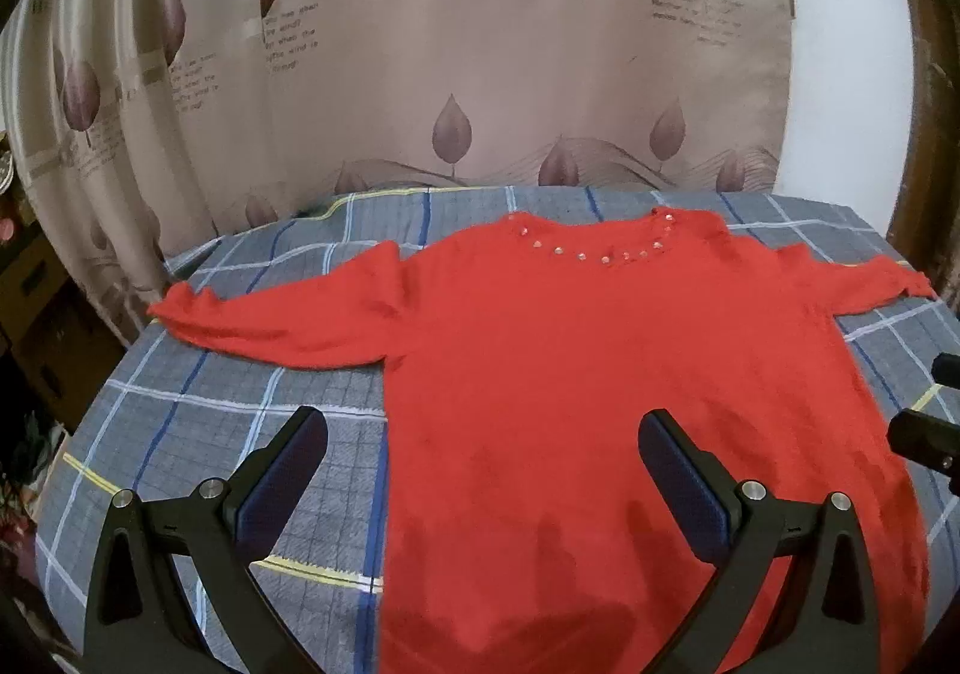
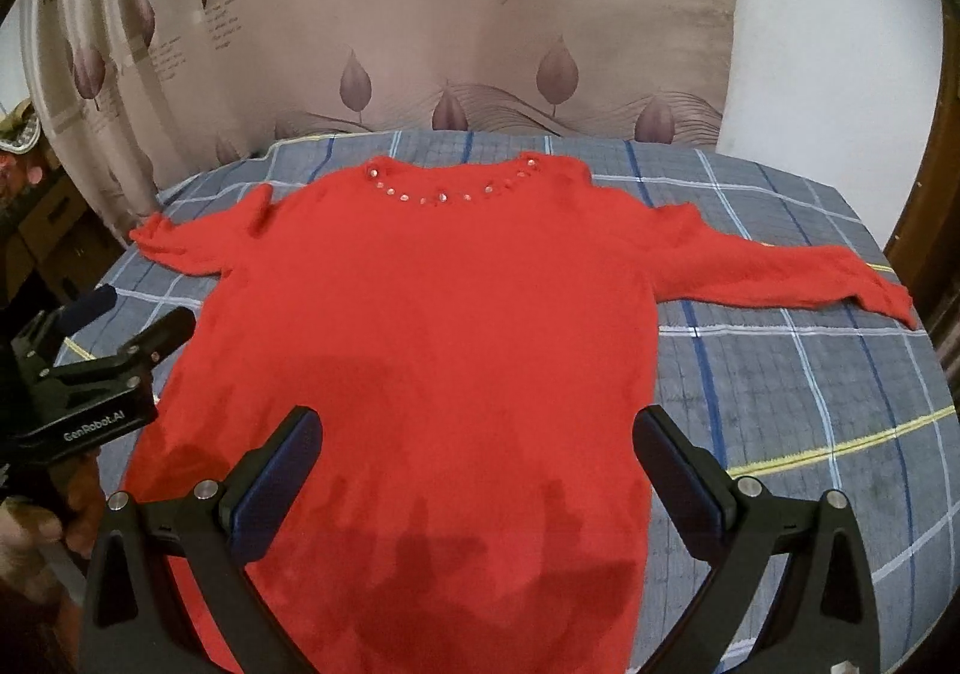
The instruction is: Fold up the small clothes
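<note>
**A:** How do the tools stand?

**B:** Left tool (image 1: 483,443) and right tool (image 2: 477,440) both gape, empty, above the hem of the red sweater (image 1: 600,374), which lies flat on the plaid cover (image 1: 240,434).

**A:** The first fold?

**B:** Probably a sleeve. Pinch the cuff beyond the hem, carry it across the sweater's chest, and keep the beaded neckline (image 2: 444,194) flat.

A grey plaid cloth (image 1: 252,434) crossed by blue, white and yellow lines is spread over the table. Behind it, on the far side, a beige curtain (image 1: 510,74) printed with mauve leaves and the words "Romantic feelings" and "love" is hung. A white wall (image 2: 840,44) is seen at the far right. Brown cardboard boxes (image 1: 36,314) are stacked at the left.
</note>
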Motion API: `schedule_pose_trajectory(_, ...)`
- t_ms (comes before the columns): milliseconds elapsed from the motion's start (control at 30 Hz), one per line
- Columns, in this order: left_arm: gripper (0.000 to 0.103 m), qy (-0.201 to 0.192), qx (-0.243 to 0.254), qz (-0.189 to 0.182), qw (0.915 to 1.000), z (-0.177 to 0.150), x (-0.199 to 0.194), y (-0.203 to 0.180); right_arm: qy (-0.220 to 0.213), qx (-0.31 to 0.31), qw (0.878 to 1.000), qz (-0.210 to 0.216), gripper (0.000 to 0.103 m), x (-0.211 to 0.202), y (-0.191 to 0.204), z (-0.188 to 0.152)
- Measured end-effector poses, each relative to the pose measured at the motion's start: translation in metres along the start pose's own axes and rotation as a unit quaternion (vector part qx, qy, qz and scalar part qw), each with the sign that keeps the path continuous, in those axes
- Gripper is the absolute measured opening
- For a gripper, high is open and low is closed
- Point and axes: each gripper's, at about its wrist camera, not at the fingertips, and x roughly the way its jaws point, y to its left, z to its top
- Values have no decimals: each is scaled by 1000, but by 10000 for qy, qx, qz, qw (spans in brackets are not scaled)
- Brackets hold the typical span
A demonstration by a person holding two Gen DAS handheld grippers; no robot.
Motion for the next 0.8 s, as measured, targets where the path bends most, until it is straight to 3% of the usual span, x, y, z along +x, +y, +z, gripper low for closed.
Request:
schedule_pose_trajectory(333, 103, 123, -41, -42, 9999, 6, 21, -1, 114, 100, 9999, 33, 103, 19, -10, 7)
schedule_pose_trajectory(433, 103, 109, -50, -113, 9999, 5, 32, -3, 134, 231, 9992, 288, 103, 24, -28, 10)
schedule_pose_trajectory(533, 103, 131, -68, -252, 9996, 1, 46, -1, 74, 950, 9926, 759, 101, 30, -85, 17)
schedule_pose_trajectory(600, 103, 223, -177, -404, 9988, -3, 55, 2, 6, 1574, 9837, 875, 91, 34, -134, 19)
schedule_pose_trajectory(667, 103, 364, -235, -491, 9979, -7, 63, 3, 11, 2297, 9702, 774, 65, 40, -199, 19)
schedule_pose_trajectory(700, 103, 447, -246, -544, 9972, -7, 66, 3, -3, 2631, 9623, 685, 59, 41, -231, 18)
schedule_pose_trajectory(800, 103, 574, -307, -579, 9962, -8, 72, 3, -155, 3573, 9323, 547, 56, 40, -320, 10)
